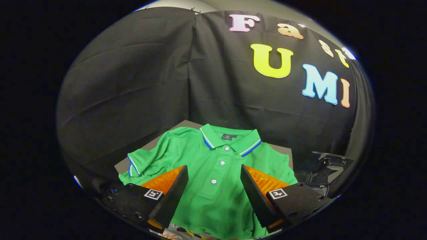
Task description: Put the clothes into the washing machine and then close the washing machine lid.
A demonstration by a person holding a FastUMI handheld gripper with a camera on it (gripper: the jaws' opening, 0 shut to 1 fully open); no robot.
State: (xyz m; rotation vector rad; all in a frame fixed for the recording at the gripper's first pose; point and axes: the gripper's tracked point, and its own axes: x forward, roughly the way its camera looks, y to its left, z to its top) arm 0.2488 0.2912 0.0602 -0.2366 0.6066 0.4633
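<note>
A green polo shirt (213,166) with a blue-and-white striped collar and white buttons lies spread flat on a grey table (283,150), collar toward the booth wall. My gripper (213,176) hovers over the shirt's chest, open wide. The button placket runs between the two fingers, and neither finger presses on the cloth. One short sleeve lies beyond the left finger.
A dark piece of equipment with cables (325,168) sits just off the table's right side. The black cloth wall stands close behind the table. A patterned fabric edge (180,233) peeks out below the shirt's hem.
</note>
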